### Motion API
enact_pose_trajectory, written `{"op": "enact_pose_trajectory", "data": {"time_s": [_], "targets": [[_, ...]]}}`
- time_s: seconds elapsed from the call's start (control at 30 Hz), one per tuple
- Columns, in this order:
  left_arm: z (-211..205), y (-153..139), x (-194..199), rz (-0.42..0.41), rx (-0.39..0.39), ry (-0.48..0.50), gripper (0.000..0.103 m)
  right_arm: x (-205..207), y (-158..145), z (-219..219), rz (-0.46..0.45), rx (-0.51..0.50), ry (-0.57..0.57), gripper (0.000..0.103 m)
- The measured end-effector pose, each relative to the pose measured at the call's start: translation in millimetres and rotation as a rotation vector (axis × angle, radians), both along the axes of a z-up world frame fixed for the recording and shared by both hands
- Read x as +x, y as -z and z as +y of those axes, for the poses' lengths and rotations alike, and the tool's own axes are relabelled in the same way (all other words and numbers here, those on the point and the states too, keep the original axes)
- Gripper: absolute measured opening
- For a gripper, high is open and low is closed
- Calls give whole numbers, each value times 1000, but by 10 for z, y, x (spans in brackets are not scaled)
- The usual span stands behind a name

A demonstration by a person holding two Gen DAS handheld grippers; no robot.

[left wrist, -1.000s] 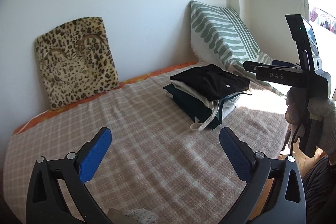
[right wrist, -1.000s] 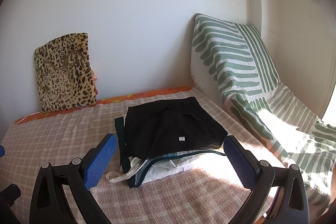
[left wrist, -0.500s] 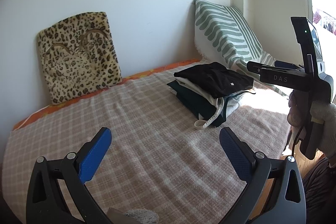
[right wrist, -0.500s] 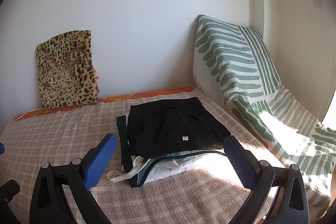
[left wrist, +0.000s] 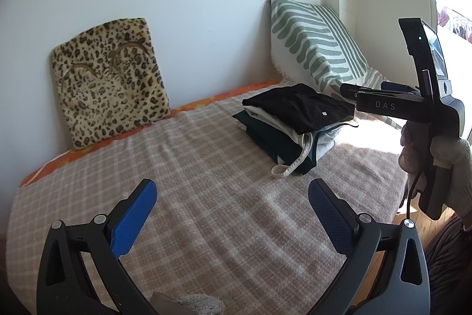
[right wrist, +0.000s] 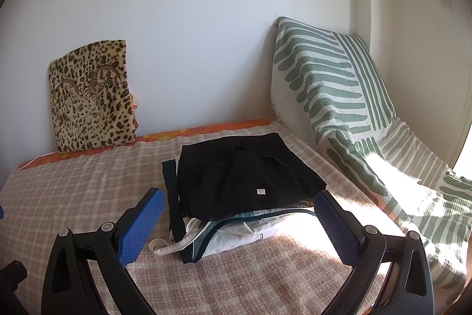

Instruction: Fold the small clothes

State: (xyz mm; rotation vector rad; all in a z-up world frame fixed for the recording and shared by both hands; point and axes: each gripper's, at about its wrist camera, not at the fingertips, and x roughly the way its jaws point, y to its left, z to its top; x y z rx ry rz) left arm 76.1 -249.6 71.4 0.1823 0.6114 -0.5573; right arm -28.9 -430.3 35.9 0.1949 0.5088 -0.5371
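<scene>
Leopard cushion [right wrist: 91,96] against wall, striped pillow [right wrist: 330,90] beside folded pile [right wrist: 244,191], both tongs [left wrist: 230,214] [right wrist: 239,223] spread, empty

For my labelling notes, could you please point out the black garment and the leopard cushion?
black garment [right wrist: 236,176]: right wrist view, middle of its top face.
leopard cushion [left wrist: 109,78]: left wrist view, centre of its front.

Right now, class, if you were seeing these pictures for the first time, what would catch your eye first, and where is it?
First, the pile of folded clothes on the checked bed cover, a black garment on top. Next, the leopard-print cushion leaning on the wall at the left, and the green-striped pillow propped in the right corner. Both hand-held grippers, left and right, are open and empty.
</scene>
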Motion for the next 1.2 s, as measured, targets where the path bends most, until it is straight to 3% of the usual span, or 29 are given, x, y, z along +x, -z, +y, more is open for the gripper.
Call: {"op": "enact_pose_trajectory", "data": {"time_s": [1.2], "targets": [[149, -57, 17, -23, 12, -38, 102, 13, -9, 106, -10, 6, -2, 103]]}}
